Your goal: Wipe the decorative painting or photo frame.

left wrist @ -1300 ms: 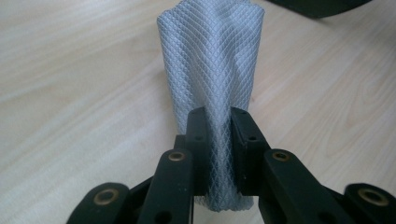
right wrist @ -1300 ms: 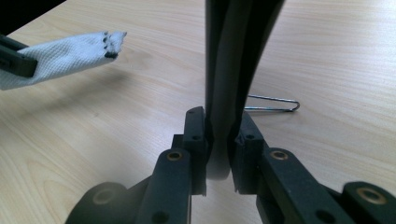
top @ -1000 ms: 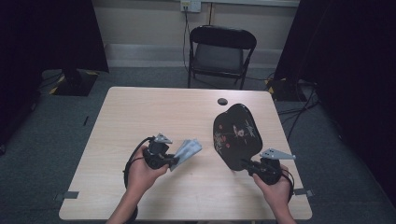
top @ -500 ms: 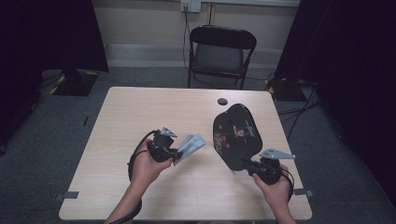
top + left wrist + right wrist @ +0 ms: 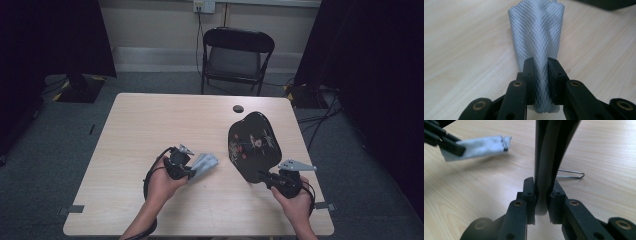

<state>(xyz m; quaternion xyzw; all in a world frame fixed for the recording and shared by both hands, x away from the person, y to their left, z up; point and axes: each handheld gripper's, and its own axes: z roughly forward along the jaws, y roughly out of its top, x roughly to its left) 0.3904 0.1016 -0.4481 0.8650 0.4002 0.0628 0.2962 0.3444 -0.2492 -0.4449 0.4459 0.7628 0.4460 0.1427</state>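
The left gripper (image 5: 192, 171) is clamped on a grey mesh cloth (image 5: 205, 162). In the left gripper view the cloth (image 5: 537, 37) runs up between the two black jaws, pinched at its lower part, and fans out wider beyond the fingertips (image 5: 528, 65) over the pale wooden table (image 5: 461, 45). A short end of it hangs out below the pads. In the high view the cloth sticks out from the gripper toward the middle of the table (image 5: 165, 120), just above the surface.

The right gripper (image 5: 263, 175) is closed on the near edge of a black board with printed pictures (image 5: 254, 144). In the right gripper view the board's thin edge (image 5: 549, 152) stands upright between the pads, held on both sides, and a bent wire clip (image 5: 571, 174) lies on the table behind it. The same view shows the left gripper (image 5: 461, 147) with the cloth (image 5: 481, 146) at the upper left, near the board but apart from it.

Against the earlier frames, the left hand (image 5: 162, 185) has moved forward and lower, bringing the cloth closer to the tabletop and a little nearer the board. The right hand (image 5: 295, 202) and the board sit where they were. A small dark round object (image 5: 238, 108) lies beyond the board, unmoved.
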